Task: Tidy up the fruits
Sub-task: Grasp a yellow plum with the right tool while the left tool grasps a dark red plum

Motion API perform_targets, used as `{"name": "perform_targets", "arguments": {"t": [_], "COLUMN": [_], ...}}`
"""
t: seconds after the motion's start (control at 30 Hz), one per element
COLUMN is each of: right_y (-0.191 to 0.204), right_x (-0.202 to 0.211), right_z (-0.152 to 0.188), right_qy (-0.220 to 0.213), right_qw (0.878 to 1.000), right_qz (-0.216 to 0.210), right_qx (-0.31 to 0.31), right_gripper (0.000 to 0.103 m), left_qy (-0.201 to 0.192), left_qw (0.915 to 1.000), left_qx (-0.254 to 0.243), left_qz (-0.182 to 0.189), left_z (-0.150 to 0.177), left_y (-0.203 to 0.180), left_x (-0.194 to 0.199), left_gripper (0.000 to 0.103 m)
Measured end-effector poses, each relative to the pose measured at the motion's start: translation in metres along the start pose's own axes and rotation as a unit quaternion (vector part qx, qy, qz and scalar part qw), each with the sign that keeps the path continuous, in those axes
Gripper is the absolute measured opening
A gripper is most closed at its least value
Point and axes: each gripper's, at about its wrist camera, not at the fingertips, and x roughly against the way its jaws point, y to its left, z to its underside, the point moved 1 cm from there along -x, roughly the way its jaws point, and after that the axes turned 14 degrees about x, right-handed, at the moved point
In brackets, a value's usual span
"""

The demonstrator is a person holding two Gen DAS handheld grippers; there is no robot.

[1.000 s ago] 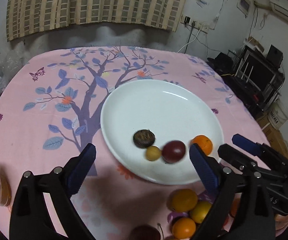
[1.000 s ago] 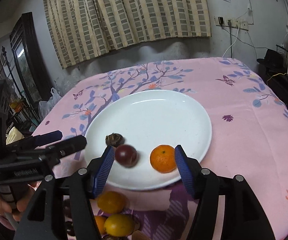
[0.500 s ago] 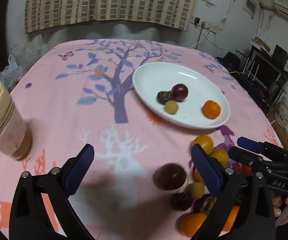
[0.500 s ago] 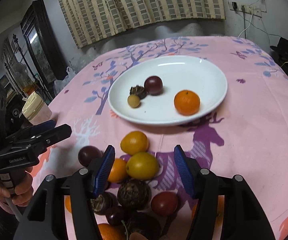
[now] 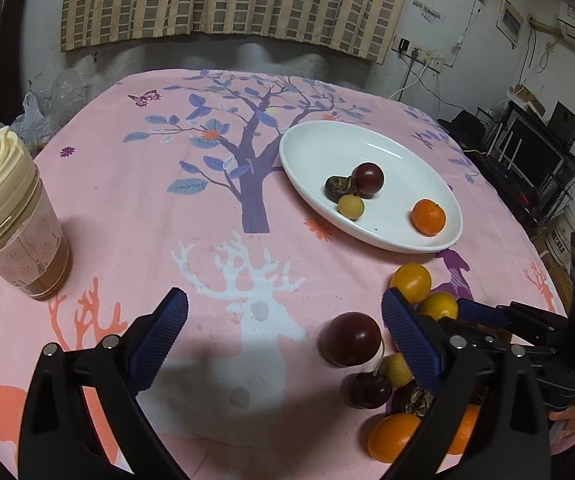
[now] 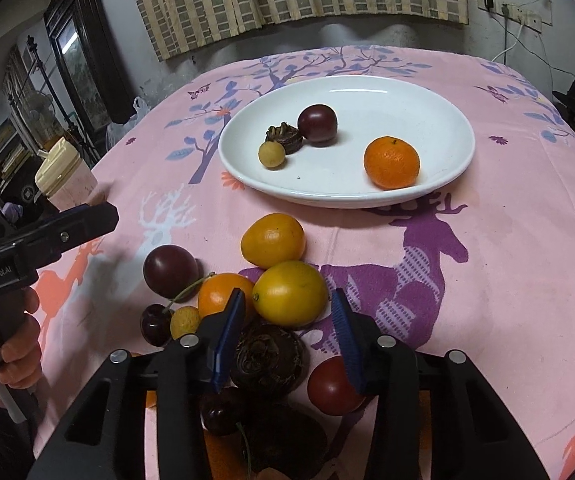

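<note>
Just ahead of the right gripper [image 6: 283,336], between its spread, empty fingertips, sits a yellow fruit [image 6: 290,299] in the loose pile; the white plate [image 6: 439,168] lies beyond. It looks lined up for picking: ease forward, close. The left gripper [image 5: 283,340] hangs open beside.

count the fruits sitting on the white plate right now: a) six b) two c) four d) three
c: the white plate holds a mandarin, a dark purple plum, a small tan longan and a brown, rough-skinned fruit; all the other fruit lies on the tablecloth.
</note>
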Motion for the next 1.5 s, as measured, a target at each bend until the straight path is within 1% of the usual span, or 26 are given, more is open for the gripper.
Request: {"name": "perform_targets", "arguments": {"t": [0.07, 0.3, 0.4, 0.5, 0.6, 0.63, 0.67, 0.7, 0.73, 0.8, 0.9, 0.97, 1.03, 1.1, 1.2, 1.3, 1.5], "right_y": [0.000, 0.004, 0.000, -0.010, -0.017, -0.019, -0.021, -0.021, -0.022, -0.022, -0.021, -0.022, -0.021, -0.021, -0.021, -0.020, -0.020], "right_x": [-0.002, -0.006, -0.002, 0.014, 0.025, 0.026, 0.027, 0.027, 0.026, 0.025, 0.025, 0.025, 0.025, 0.025, 0.025, 0.025, 0.025], "right_z": [0.000, 0.000, 0.000, -0.003, -0.004, -0.004, -0.003, -0.003, -0.003, -0.003, -0.003, -0.003, -0.003, -0.003, -0.003, -0.003, -0.003], "right_qy": [0.003, -0.006, -0.010, -0.043, -0.063, -0.065, -0.065, -0.065, -0.063, -0.061, -0.060, -0.061, -0.060, -0.060, -0.059, -0.059, -0.060], "right_qw": [1.000, 1.000, 1.000, 0.999, 0.997, 0.997, 0.997, 0.997, 0.997, 0.997, 0.997, 0.997, 0.997, 0.997, 0.997, 0.997, 0.997], "right_qz": [0.002, 0.012, 0.005, 0.010, 0.013, 0.012, 0.012, 0.012, 0.013, 0.013, 0.012, 0.012, 0.011, 0.012, 0.011, 0.012, 0.011], "right_qx": [0.002, 0.017, 0.002, -0.022, -0.039, -0.042, -0.046, -0.048, -0.048, -0.049, -0.048, -0.048, -0.049, -0.048, -0.048, -0.048, -0.048], "right_gripper": [0.041, 0.040, 0.039, 0.039, 0.040, 0.040, 0.040, 0.040, 0.040, 0.040, 0.040, 0.040, 0.040, 0.040, 0.040, 0.040, 0.040], "left_qy": [0.000, 0.008, 0.011, 0.025, 0.055, 0.062, 0.068, 0.075, 0.082, 0.092, 0.096, 0.100, 0.099, 0.100, 0.101, 0.100, 0.097], "left_qw": [1.0000, 1.0000, 0.9999, 0.9995, 0.9974, 0.9966, 0.9957, 0.9944, 0.9931, 0.9913, 0.9900, 0.9893, 0.9895, 0.9895, 0.9895, 0.9891, 0.9894], "left_qx": [0.000, -0.002, -0.009, -0.018, -0.031, -0.041, -0.053, -0.065, -0.076, -0.087, -0.098, -0.100, -0.100, -0.099, -0.096, -0.099, -0.100], "left_qz": [0.000, -0.001, -0.003, 0.006, 0.033, 0.036, 0.035, 0.035, 0.036, 0.036, 0.033, 0.033, 0.033, 0.033, 0.038, 0.041, 0.041], "left_z": [0.000, 0.003, 0.005, 0.008, 0.013, 0.016, 0.019, 0.022, 0.026, 0.031, 0.036, 0.037, 0.037, 0.037, 0.037, 0.036, 0.036], "left_y": [0.000, -0.002, -0.003, -0.006, -0.012, -0.016, -0.019, -0.023, -0.027, -0.030, -0.033, -0.034, -0.033, -0.032, -0.031, -0.032, -0.032], "left_x": [0.000, -0.004, -0.006, -0.008, -0.014, -0.016, -0.018, -0.020, -0.023, -0.027, -0.030, -0.032, -0.032, -0.034, -0.035, -0.035, -0.035], "left_gripper": [0.096, 0.096, 0.096, 0.096, 0.094, 0.091, 0.079, 0.075, 0.068, 0.060, 0.058, 0.053, 0.052, 0.046, 0.043, 0.040, 0.038]}}
